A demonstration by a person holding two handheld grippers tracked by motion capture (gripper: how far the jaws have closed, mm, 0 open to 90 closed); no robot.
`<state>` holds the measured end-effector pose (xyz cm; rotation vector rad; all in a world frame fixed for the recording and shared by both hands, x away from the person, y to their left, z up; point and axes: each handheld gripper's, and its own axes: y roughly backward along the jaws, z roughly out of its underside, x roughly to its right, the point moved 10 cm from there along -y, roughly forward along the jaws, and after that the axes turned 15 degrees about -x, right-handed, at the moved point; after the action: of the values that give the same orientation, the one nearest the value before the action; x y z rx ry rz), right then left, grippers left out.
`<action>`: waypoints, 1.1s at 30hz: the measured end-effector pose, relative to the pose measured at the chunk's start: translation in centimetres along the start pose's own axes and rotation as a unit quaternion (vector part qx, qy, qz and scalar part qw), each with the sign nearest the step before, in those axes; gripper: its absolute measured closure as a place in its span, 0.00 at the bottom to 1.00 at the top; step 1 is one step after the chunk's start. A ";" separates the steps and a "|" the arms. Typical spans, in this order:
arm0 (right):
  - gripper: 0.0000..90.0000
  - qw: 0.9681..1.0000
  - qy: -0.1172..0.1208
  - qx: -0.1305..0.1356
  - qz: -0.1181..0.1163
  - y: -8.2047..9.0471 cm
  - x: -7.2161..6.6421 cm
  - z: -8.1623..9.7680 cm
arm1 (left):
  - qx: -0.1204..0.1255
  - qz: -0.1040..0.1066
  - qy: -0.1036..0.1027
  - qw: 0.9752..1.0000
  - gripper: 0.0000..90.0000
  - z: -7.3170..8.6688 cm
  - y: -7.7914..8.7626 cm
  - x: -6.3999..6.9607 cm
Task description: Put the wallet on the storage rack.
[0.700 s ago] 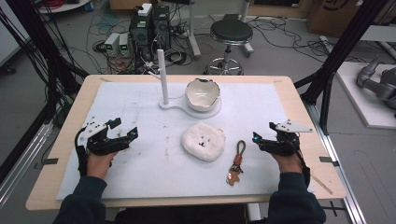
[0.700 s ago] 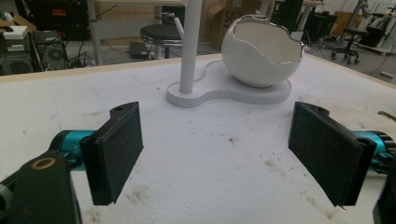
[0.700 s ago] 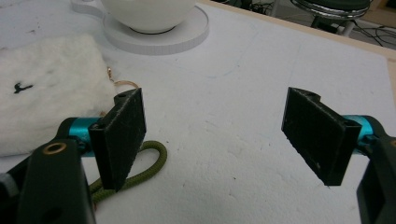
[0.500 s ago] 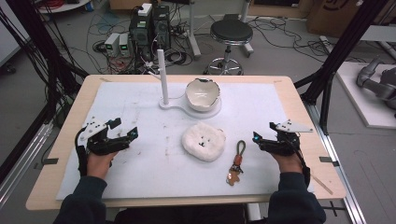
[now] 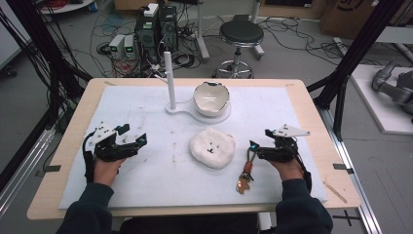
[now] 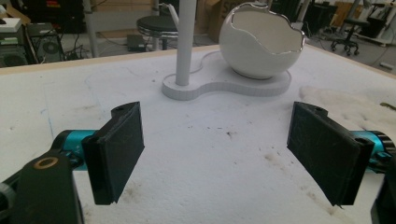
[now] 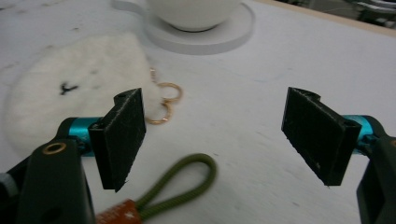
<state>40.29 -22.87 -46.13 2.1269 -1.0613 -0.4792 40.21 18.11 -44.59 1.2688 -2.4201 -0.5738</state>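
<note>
Bench (image 5: 302, 102) seen from above, covered by a white sheet (image 5: 146, 180). Near the left edge, the left hand-held gripper (image 5: 132, 135) rests low over the sheet with its jaws spread wide and nothing between them; in the left gripper view (image 6: 215, 149) only bare, speckled sheet lies in the gap. Toward the far edge, at centre, stands a white base plate (image 5: 195, 111) carrying an upright white post (image 5: 169, 80) and, beside it on the same plate, a white eggshell-shaped bowl (image 5: 211, 99) with a jagged rim — both also visible beyond the left jaws. Nearer the person, at mid-bench, lies a white fluffy plush piece (image 5: 212, 147) with small dark marks. Just right of it, a keychain (image 5: 246, 170) lies on the sheet: an olive cord loop (image 7: 187, 186), an orange tag and gold rings (image 7: 164, 102) that touch the plush edge. Near the right edge, the right hand-held gripper (image 5: 254, 149) is held just beside the keychain, jaws spread and empty — the cord loop lies under its left jaw in the right gripper view (image 7: 212, 140).
</note>
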 end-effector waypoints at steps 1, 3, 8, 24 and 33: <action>0.25 1.000 0.003 -0.001 -0.012 -0.4 -0.7 -0.3 | -0.001 0.001 -0.002 1.000 0.21 0.0 0.0 0.1; 0.25 1.000 0.006 -0.007 -0.023 -1.3 -1.8 -0.7 | -0.002 0.003 -0.003 1.000 0.21 0.1 0.0 0.3; 0.26 0.996 0.025 -0.053 -0.060 -4.5 -4.8 -1.1 | -0.005 0.004 -0.003 1.000 0.22 0.2 0.1 0.5; 0.84 0.983 0.097 -0.114 -0.110 -7.1 -7.4 -1.1 | -0.020 0.040 -0.011 0.999 0.28 0.4 -1.0 1.9; 0.84 0.960 0.223 -0.010 -0.167 -4.2 -11.1 -3.2 | -0.030 0.130 -0.030 0.991 0.26 -0.1 -2.4 5.6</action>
<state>37.84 -10.84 -46.83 2.2584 -0.4447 -0.1448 38.91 12.21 -45.05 0.9053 -2.5419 -0.6102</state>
